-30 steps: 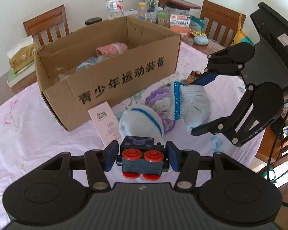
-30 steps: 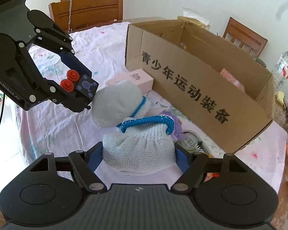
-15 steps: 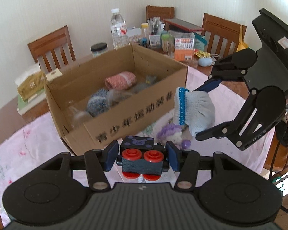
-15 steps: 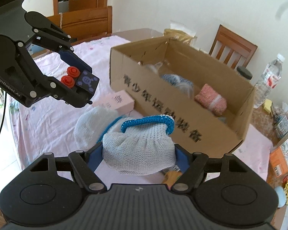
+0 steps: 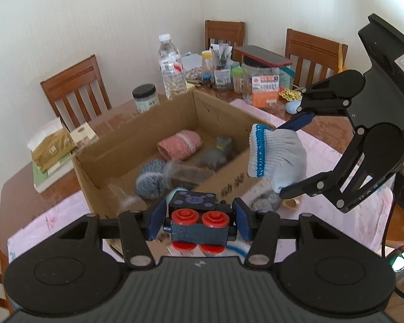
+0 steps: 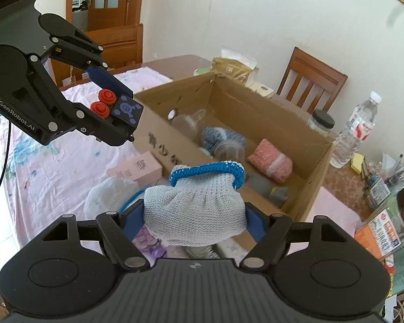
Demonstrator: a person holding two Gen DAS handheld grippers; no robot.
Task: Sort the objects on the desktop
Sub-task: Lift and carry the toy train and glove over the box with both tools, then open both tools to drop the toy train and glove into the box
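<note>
My left gripper (image 5: 199,222) is shut on a dark toy block with red round studs (image 5: 199,224), held above the near edge of the open cardboard box (image 5: 137,123); it also shows in the right wrist view (image 6: 115,110). My right gripper (image 6: 194,219) is shut on a grey knitted glove with a blue cuff (image 6: 196,210), held above the box's near right corner; the glove also shows in the left wrist view (image 5: 277,156). The box (image 6: 280,123) holds a pink knitted roll (image 5: 179,148), a blue-grey ball (image 5: 149,183) and other blurred items.
On the pink tablecloth (image 6: 67,161) lie a pink carton (image 6: 134,168), another white glove (image 6: 110,196) and a purple item (image 6: 148,242). Behind the box stand a water bottle (image 5: 171,67), a jar (image 5: 145,98), desk clutter and wooden chairs (image 5: 76,88).
Both grippers have risen and moved toward the box with their objects; I now look down into the box's interior instead of at its printed side.
</note>
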